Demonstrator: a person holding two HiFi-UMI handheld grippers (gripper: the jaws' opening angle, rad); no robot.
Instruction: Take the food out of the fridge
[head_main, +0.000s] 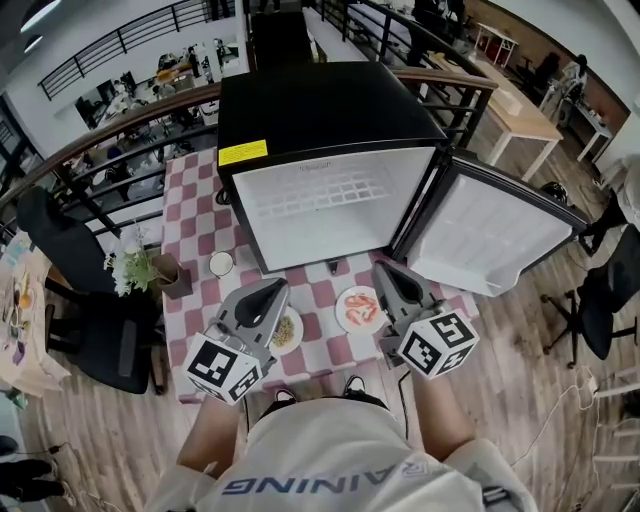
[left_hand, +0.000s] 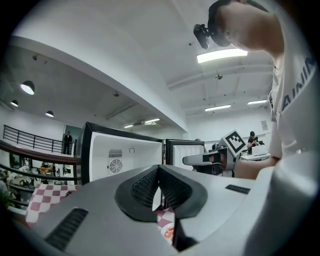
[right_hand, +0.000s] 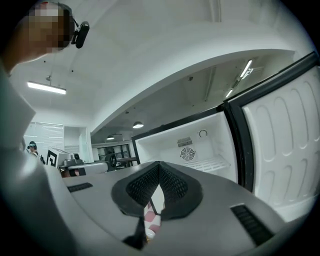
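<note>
While both are pointing level toward the open fridge, the left tongs (head_main: 277, 288) and the right tongs (head_main: 384, 269) are holding nothing. In each gripper view the ribbed black pads are meeting at their tips, so both pairs are pressed together and empty.

Just ahead of them, the black box-shaped mini fridge (head_main: 330, 130) is standing on the worktop, which is covered with a pink-and-white checked cloth (head_main: 190, 210). Its white-lined door (head_main: 500, 235) is swinging wide beyond the right tongs. The white cavity is showing only a wire shelf and a small round fan grille on the back wall.

The food is sitting outside on the checked cloth, in front of the fridge. Between the two tongs, nearer the right pair, a round white plate of orange-pink pieces (head_main: 357, 308) is lying flat. Beneath the left tongs, a second round plate of pale beige food (head_main: 290, 331) is peeking out, partly hidden by the grey body.

Ahead and to the outside of the left tongs, a small round white cup (head_main: 221, 264) is standing, with a potted plant with white flowers (head_main: 135, 268) farther out on the same side.
</note>
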